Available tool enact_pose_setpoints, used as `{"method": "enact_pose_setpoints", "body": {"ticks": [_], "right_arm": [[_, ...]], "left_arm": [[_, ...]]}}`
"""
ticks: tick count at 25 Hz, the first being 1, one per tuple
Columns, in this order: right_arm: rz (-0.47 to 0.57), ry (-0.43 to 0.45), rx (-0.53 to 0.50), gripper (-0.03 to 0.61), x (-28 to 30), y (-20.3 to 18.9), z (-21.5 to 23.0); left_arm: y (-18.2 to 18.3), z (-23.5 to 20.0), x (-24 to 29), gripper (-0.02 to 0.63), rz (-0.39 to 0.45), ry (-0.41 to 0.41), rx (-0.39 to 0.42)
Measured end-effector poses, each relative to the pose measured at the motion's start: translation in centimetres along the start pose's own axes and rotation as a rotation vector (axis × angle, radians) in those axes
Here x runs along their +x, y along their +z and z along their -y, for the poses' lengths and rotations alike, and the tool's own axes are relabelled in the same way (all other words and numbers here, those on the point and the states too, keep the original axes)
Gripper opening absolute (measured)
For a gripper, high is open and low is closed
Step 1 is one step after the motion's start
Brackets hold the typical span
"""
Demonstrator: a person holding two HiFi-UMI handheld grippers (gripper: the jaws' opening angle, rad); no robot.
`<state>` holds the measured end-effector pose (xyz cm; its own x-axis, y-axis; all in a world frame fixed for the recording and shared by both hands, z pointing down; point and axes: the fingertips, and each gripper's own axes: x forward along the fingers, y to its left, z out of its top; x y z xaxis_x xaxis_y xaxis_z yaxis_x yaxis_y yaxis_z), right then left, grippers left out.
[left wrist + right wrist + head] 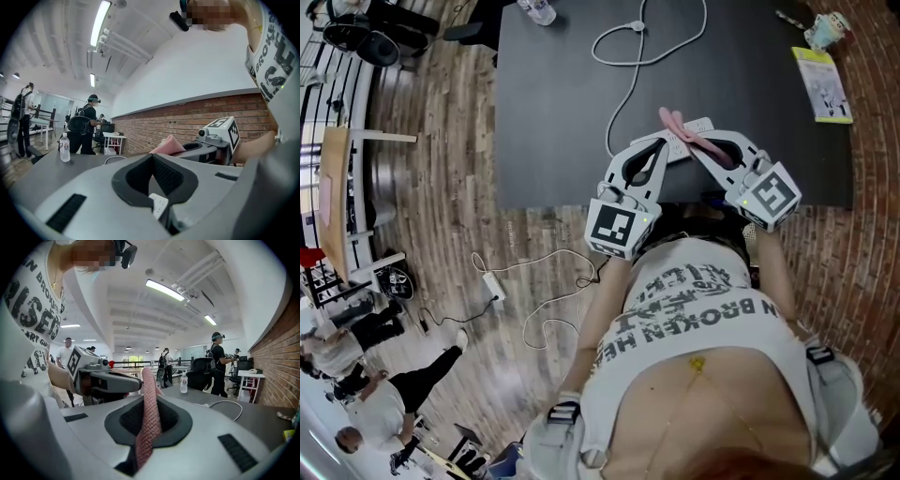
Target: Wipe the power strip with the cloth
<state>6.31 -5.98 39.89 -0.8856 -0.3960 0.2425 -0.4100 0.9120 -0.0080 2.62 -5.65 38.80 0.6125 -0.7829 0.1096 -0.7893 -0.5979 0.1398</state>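
The 2 claws meet over the near edge of the dark surface (544, 112), just in front of the person. The power strip (678, 145) is white and lies flat on the surface near this edge. Its white cable (623, 84) runs away from it and makes a loop far across the surface.

The left claw (663, 144) has its jaws closed together with nothing pinched between the tips. It points almost level at the near end of the power strip. In the left gripper view this end shows low in the gap under the jaws. I cannot tell if the claw presses on it.

The right claw (695, 148) is closed on the pink cloth (689, 136). In the right gripper view the cloth is a narrow folded band that passes between the 2 pads and stands up above the tips. In the head view it lies slanted over the power strip, and the 2 claws are very near each other, tip to tip.

1 clear bottle (539, 9) stands at the far edge of the surface, and 1 yellow booklet (823, 84) lies at the far right.
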Motion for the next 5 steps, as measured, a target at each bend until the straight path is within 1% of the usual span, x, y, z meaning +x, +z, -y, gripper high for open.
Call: {"method": "enact_pose_setpoints", "body": {"ticks": [5], "right_arm": [[-0.009,0.012,-0.017,0.015,0.18,0.03,-0.17]], "left_arm": [[-0.11,-0.05,-0.03,0.008,-0.004,0.010,0.006]]}}
